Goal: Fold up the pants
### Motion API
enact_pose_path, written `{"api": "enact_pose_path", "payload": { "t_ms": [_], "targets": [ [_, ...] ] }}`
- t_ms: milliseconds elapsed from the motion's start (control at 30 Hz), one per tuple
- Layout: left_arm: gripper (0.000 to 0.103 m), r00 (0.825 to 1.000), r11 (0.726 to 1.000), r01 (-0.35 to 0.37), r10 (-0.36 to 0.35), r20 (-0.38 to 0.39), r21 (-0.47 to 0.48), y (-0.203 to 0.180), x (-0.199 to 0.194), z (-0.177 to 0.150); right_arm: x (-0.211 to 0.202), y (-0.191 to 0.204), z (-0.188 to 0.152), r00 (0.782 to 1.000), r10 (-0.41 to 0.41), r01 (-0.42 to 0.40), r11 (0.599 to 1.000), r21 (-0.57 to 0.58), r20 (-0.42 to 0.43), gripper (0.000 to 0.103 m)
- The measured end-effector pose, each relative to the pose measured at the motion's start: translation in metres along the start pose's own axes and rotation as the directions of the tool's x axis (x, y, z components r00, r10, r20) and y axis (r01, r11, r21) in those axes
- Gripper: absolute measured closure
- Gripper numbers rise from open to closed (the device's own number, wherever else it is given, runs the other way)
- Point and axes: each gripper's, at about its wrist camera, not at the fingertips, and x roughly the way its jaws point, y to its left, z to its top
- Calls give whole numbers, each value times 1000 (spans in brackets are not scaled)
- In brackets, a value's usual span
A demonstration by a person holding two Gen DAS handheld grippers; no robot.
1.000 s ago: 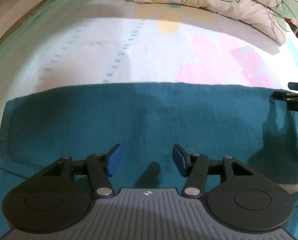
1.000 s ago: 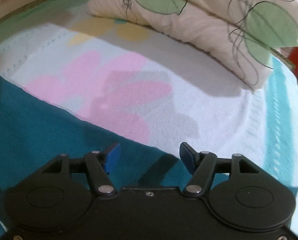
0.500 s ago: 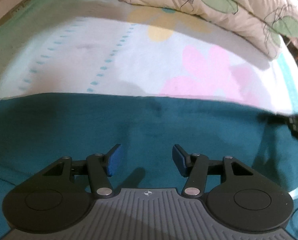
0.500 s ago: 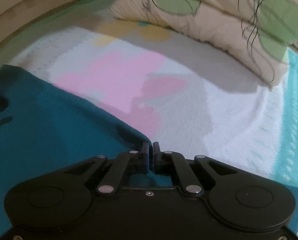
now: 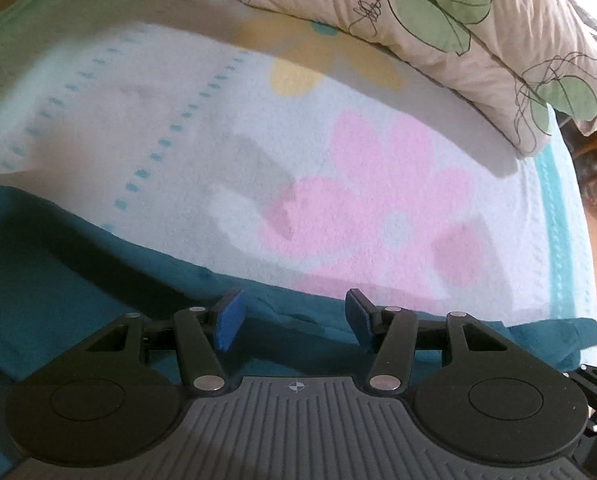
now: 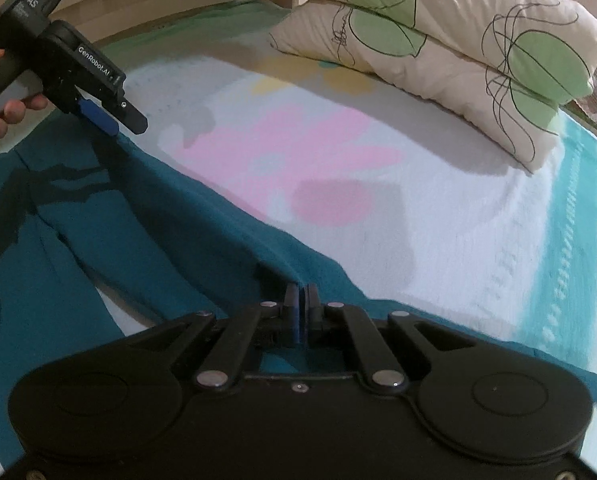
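Teal fabric pants (image 6: 146, 232) are spread on the floral bed sheet (image 6: 438, 216), long axis left-right. Their edge is pinched by the closed right claw (image 6: 301, 312); the left claw (image 5: 290, 320) is held open above them.

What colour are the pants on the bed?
Dark teal, plain with no pattern. The pants show best in the right wrist view.

Matt teal cloth pants (image 6: 146, 232), fleecy bedspread (image 6: 438, 216)
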Motion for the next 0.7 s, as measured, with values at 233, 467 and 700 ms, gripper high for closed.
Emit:
{"api": "enact_pose_path", "payload": {
  "t_ms": [233, 467, 700],
  "targets": [
    [49, 1000, 999, -4, 3, -22, -46, 4, 13, -5, 2, 2, -2, 1000, 0, 0, 1000, 7, -7, 96],
    [49, 998, 995, -38, 33, -51, -98, 12, 28, -9, 3, 5, -8, 1000, -2, 2, 1000, 21, -10, 96],
    [91, 1000, 985, 11, -15, -21, -170, 16, 35, -10, 4, 5, -9, 999, 41, -40, 997, 61, -18, 96]
  ]
}}
